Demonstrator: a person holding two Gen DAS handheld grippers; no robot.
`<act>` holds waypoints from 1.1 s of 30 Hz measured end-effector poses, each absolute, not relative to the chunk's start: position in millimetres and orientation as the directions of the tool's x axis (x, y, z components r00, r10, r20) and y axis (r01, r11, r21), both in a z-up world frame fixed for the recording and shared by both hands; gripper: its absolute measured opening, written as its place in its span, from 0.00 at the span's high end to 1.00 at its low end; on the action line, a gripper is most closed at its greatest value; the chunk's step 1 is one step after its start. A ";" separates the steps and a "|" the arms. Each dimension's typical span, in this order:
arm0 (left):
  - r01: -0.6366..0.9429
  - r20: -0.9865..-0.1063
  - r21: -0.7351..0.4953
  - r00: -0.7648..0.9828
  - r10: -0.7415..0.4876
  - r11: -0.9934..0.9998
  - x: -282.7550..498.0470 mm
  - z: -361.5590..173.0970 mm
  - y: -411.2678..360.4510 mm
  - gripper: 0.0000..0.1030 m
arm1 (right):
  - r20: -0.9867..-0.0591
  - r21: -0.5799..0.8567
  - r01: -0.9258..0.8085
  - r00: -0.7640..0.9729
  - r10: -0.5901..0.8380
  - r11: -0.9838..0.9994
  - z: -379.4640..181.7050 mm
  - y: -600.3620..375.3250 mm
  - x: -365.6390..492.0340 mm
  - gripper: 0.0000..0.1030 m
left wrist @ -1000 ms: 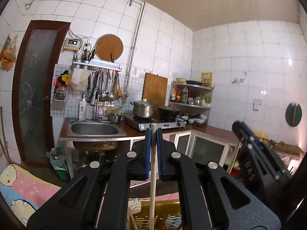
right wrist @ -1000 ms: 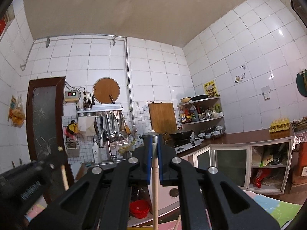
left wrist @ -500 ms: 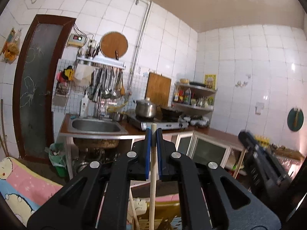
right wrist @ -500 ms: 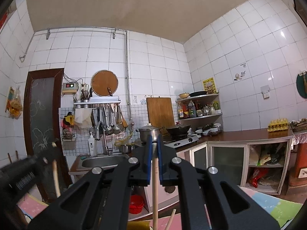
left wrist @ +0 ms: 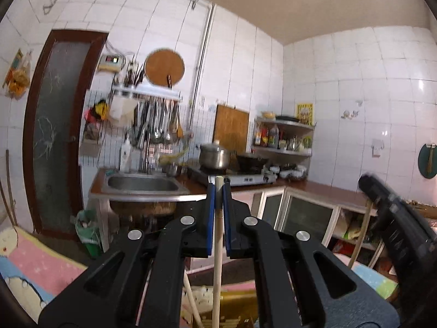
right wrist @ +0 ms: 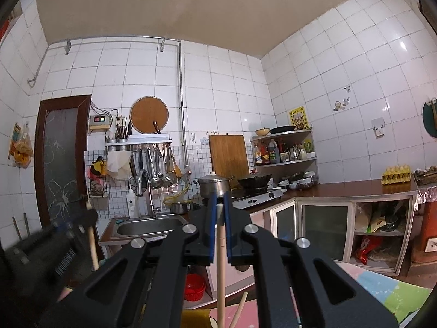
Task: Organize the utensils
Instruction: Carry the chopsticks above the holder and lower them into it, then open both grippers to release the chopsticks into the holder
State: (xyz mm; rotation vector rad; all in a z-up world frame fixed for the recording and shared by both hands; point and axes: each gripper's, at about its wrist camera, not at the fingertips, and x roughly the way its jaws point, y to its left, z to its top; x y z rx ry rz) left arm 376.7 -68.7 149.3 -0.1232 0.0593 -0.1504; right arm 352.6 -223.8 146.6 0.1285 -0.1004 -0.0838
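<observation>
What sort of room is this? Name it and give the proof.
A home kitchen, most likely: a steel sink set in the counter, a pot and wok on a stove, ladles hanging on a wall rack.

I noted white tiled walls (right wrist: 224, 87) under a bare beige ceiling (right wrist: 191, 8). A dark-framed glass door (right wrist: 61, 161) stood left of the steel sink (right wrist: 148, 225). A brown counter (right wrist: 355, 187) ran over glass-fronted cabinets (right wrist: 325, 232); corner shelves (right wrist: 284, 147) held bottles. Pastel mats (right wrist: 387, 292) covered the floor.

Left chopstick (left wrist: 217, 246): pale wood, round, upright, clamped between the left tongs (left wrist: 217, 191).
Right chopstick (right wrist: 220, 259): same kind, upright, clamped between the right tongs (right wrist: 219, 202).
</observation>
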 end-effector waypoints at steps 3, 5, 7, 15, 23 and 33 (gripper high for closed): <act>0.134 -0.087 -0.120 0.986 -0.145 0.984 382.1 143.5 -65.5 0.96 | 0.063 0.116 0.084 0.994 -0.092 0.990 144.9 -223.3 355.6 0.94; 0.126 -0.122 -0.108 0.983 -0.139 0.986 384.0 141.7 -64.3 0.96 | 0.018 0.118 0.088 0.996 -0.091 0.989 143.2 -225.1 359.6 0.94; 0.117 -0.152 -0.095 0.980 -0.131 0.989 384.3 140.2 -61.9 0.94 | -0.044 0.123 0.081 0.996 -0.076 0.989 140.3 -226.9 364.5 0.94; 0.071 -0.277 -0.089 0.956 -0.093 0.994 355.0 137.2 -26.3 0.38 | -0.236 0.073 0.091 0.969 -0.071 0.993 136.1 -232.6 362.5 0.67; 0.026 -0.368 -0.059 0.929 -0.046 0.998 300.8 127.3 9.5 0.05 | -0.314 0.000 0.093 0.945 -0.089 0.996 132.4 -240.0 303.0 0.43; 0.012 -0.541 -0.092 0.839 -0.060 0.996 260.5 60.0 27.9 0.05 | -0.514 -0.053 -0.006 0.857 -0.023 0.999 41.2 -221.1 247.9 0.43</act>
